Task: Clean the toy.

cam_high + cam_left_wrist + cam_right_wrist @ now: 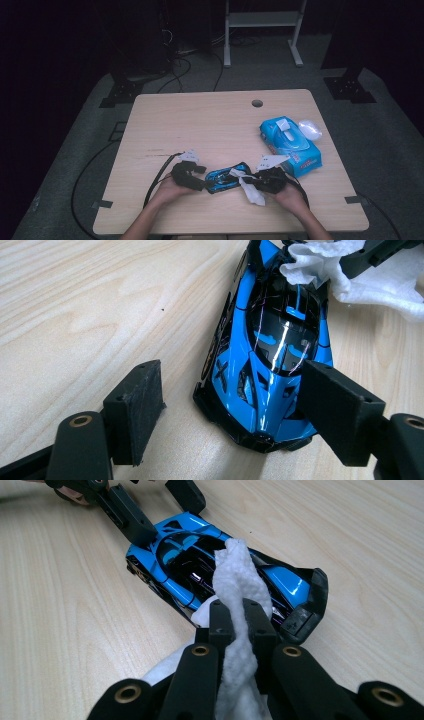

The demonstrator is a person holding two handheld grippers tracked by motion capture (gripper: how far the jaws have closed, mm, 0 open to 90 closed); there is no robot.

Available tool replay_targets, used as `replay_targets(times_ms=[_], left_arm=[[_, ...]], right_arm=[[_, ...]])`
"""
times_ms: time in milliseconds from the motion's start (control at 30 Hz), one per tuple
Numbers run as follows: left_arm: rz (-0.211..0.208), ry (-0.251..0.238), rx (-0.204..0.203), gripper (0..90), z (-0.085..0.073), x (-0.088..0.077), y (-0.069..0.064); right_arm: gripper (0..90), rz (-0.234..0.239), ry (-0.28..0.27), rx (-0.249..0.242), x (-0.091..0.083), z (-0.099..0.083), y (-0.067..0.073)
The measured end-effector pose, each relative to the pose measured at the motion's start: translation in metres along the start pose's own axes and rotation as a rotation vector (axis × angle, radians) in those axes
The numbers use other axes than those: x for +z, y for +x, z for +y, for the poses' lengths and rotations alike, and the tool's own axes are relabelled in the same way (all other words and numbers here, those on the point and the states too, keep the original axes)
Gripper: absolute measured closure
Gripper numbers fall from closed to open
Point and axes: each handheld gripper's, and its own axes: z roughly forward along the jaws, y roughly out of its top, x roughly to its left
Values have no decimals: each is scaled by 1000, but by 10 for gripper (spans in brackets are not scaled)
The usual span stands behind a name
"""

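On dark grey carpet, pale wooden table [200,125]

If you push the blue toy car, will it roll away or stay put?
The blue toy car would probably roll lengthwise, since it seems to sit on wheels on the smooth wooden table. Its glossy body looks hard and likely slippery. The left gripper has one jaw against its nose, which may keep it still.

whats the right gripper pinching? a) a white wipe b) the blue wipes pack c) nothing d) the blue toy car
a: the right gripper has its jaws closed on the white wipe, whose free end lies over the blue toy car.
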Motion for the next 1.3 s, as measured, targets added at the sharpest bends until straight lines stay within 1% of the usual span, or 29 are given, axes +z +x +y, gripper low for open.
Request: replay_targets(times_ms=[67, 100, 133, 200, 233, 300, 333, 400, 467, 567, 633, 667, 767, 1033, 1167, 1300], left_arm=[[3, 2, 4, 258, 0, 0, 0], [2, 4, 4, 257, 0, 0, 0], [1, 3, 4, 257, 0, 0, 0], [3, 5, 4, 254, 0, 0, 0], [3, 7, 3, 251, 1, -1, 0], [-16, 6, -16, 233, 1, -1, 0], [-23, 5, -17, 230, 1, -1, 0], [-35, 6, -21, 217, 2, -1, -1], [-52, 6, -32, 206, 3, 1, -2], [-57, 6, -48, 199, 4, 3, -5], [-62, 10, -56, 198, 4, 5, -5], [-56, 9, -55, 198, 4, 6, -6], [-65, 5, -81, 214, 4, 6, -5], [-64, 12, -92, 224, 5, 6, -5], [-62, 2, -117, 229, 5, 5, -4], [-52, -5, -125, 243, 6, 6, -2]], right_arm=[[843, 16, 20, 3, 0, 4, -3], [843, 11, 29, -1, 0, 6, -4], [842, 4, 28, -3, -1, 8, -6], [842, 8, 18, 15, -1, 11, -12], [842, 10, 18, 15, 0, 13, -15], [842, 13, 33, 1, 3, 13, -17], [842, 13, 47, -6, 5, 12, -17], [842, 14, 29, -6, 5, 9, -17], [842, 2, 28, -19, 5, 8, -15], [843, -7, 23, -28, 5, 7, -12], [843, -7, 18, -26, 5, 5, -12], [843, -6, 15, -22, 4, 5, -11], [844, -7, 8, -22, 4, 3, -12], [847, -20, -23, -15, 2, -3, -8], [849, -29, -33, -18, -1, -7, -4], [850, -31, -36, -10, -2, -9, -3]])
